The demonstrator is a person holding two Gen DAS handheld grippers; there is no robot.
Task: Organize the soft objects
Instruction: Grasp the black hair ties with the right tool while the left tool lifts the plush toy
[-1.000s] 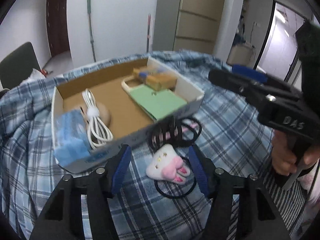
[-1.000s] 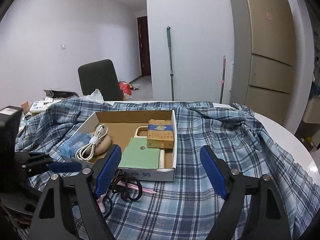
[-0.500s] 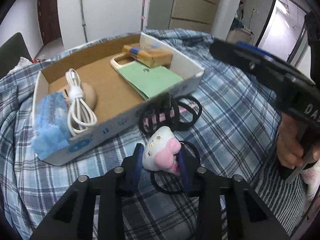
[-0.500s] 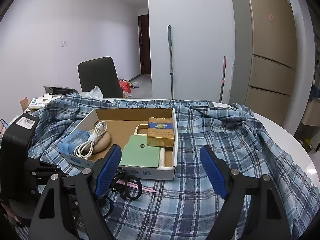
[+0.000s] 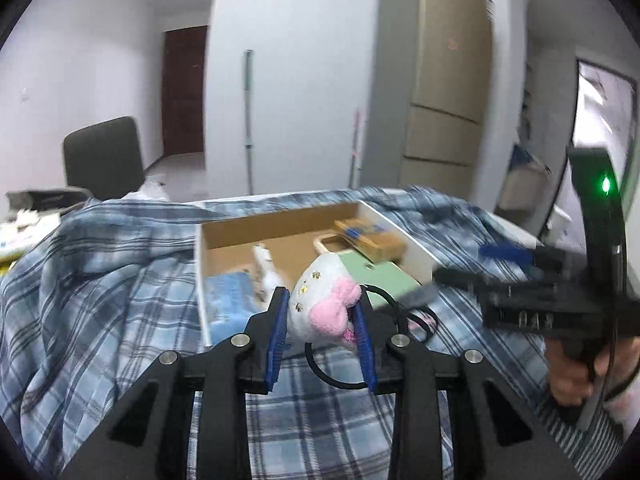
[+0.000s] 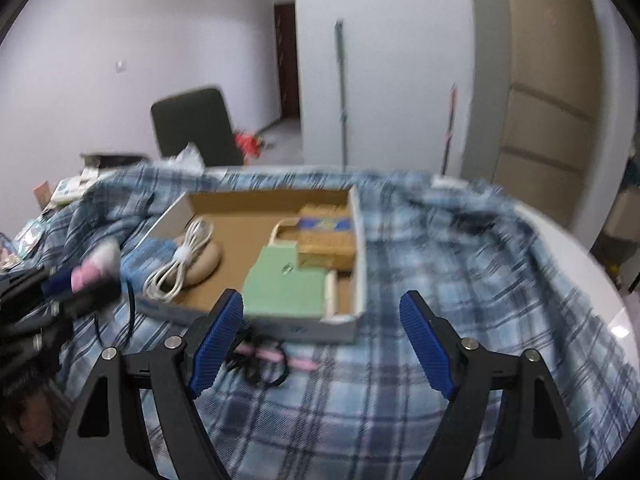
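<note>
The white-and-pink plush toy (image 5: pixel 320 304) sits pinched between the blue pads of the left gripper (image 5: pixel 322 334), lifted clear of the plaid cloth (image 5: pixel 100 300) and held just in front of the near wall of the cardboard box (image 5: pixel 202 276). A thin black loop (image 5: pixel 332 376) dangles from the toy below the fingers. From the right wrist view the same toy shows as a blurred pink and white patch at the far left (image 6: pixel 94 270), beside the box's left end.

The right gripper (image 6: pixel 320 344) stands with its jaws wide apart and nothing between them, hovering over the cloth near the front of the box (image 6: pixel 356 248). Just under its left finger, a tangle of black loops with a pink strip (image 6: pixel 264 356) lies on the cloth, touching the box's near wall.

Inside the box, from left to right: a blue pack (image 6: pixel 148 252), a coiled white cable (image 6: pixel 180 264) lying over a tan rounded thing (image 6: pixel 206 266), a green flat pouch (image 6: pixel 284 284), and a tan carton with a blue band (image 6: pixel 326 236) towards the far right corner. The print on the carton and on the box's near wall is too blurred to read.

In the left wrist view the right gripper's black body (image 5: pixel 532 312) carries raised letters, smeared beyond reading, and a green light (image 5: pixel 606 186) glows above it. A dark chair (image 6: pixel 194 128) and a tall beige cabinet (image 5: pixel 444 88) stand behind the table.
</note>
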